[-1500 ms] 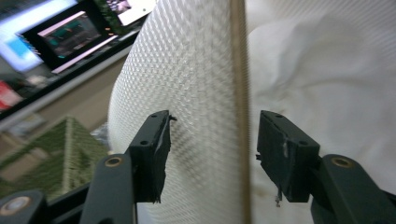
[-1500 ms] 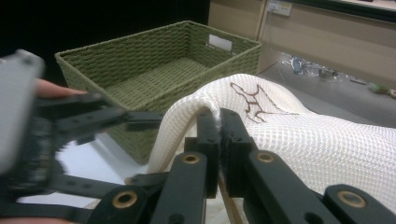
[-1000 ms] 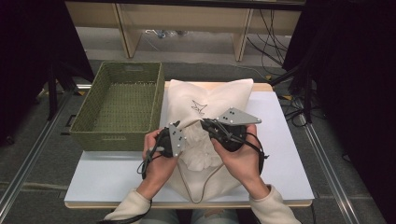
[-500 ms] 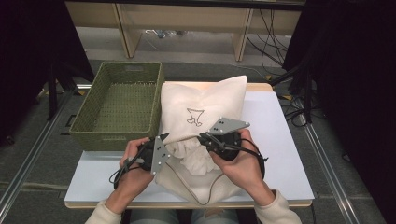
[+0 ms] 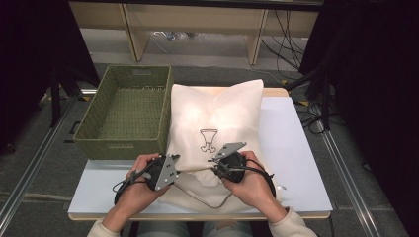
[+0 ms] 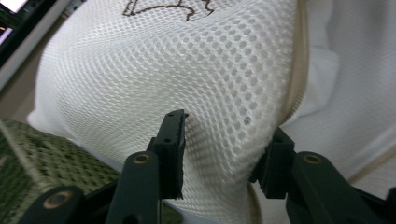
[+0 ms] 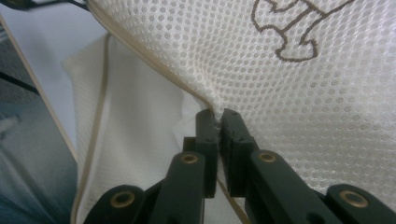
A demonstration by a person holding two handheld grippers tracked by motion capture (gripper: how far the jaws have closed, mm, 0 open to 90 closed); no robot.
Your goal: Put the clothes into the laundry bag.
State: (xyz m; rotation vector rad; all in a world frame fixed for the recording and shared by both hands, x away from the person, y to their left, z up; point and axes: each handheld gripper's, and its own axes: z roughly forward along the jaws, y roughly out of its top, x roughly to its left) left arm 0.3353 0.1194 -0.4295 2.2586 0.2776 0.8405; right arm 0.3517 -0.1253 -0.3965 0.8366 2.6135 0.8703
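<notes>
In the high view the jaws of both grippers are covered by their grey plates and the person's hands, so the grip itself cannot be read there; the bag's near end is also partly hidden under the hands. The printed outline on the mesh laundry bag (image 5: 212, 118) is cut off at the top edge in both gripper views, and what it depicts is hard to make out.

The bag lies along the middle of the tabletop (image 5: 301, 163), its far end reaching the far edge and its near end bunched close to the near edge, with a beige drawstring (image 5: 205, 202) looping out of it there. A green woven basket (image 5: 126, 116) stands at the far left corner, its right wall just beside the bag.

In the left gripper view the left gripper (image 6: 224, 149) has its jaws apart, and a rounded bulge of the white mesh sits between them, touching the right jaw; whether it touches the left jaw cannot be told. In the right gripper view the right gripper (image 7: 218, 122) has its jaws pressed together on a pinch of mesh right at the bag's beige-trimmed edge, the cloth rising from the tips.
</notes>
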